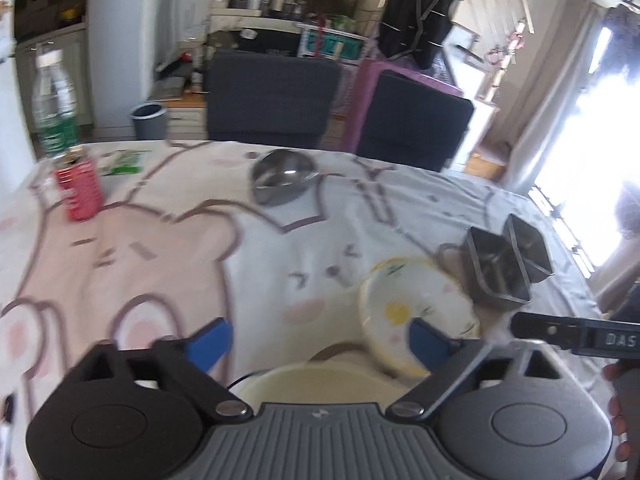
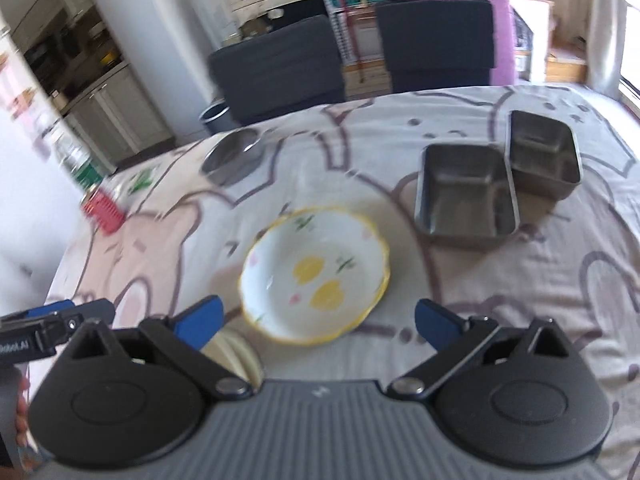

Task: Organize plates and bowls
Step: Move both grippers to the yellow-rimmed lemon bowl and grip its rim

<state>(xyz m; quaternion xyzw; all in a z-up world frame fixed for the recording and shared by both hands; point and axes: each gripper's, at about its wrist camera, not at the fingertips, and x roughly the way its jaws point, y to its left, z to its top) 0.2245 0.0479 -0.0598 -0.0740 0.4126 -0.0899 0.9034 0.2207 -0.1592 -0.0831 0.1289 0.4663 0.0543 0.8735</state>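
Observation:
A white bowl with a yellow rim and yellow flower prints (image 2: 316, 276) sits on the cartoon tablecloth just beyond my right gripper (image 2: 318, 322), whose blue pads stand wide apart and touch nothing. The same bowl (image 1: 412, 304) lies ahead and to the right of my left gripper (image 1: 320, 340), also open and empty. A cream round dish (image 1: 316, 384) lies close under the left gripper; its edge (image 2: 236, 354) shows by the right gripper's left finger. A round steel bowl (image 1: 282, 178) stands farther back. Two square steel containers (image 2: 496, 184) stand side by side at the right.
A red can (image 1: 78, 190) and a clear water bottle (image 1: 54, 104) stand at the table's far left, with a green packet (image 1: 124, 162) near them. Two dark chairs (image 1: 272, 96) and a grey bin (image 1: 148, 120) are behind the table. The tablecloth (image 2: 520, 300) covers the whole top.

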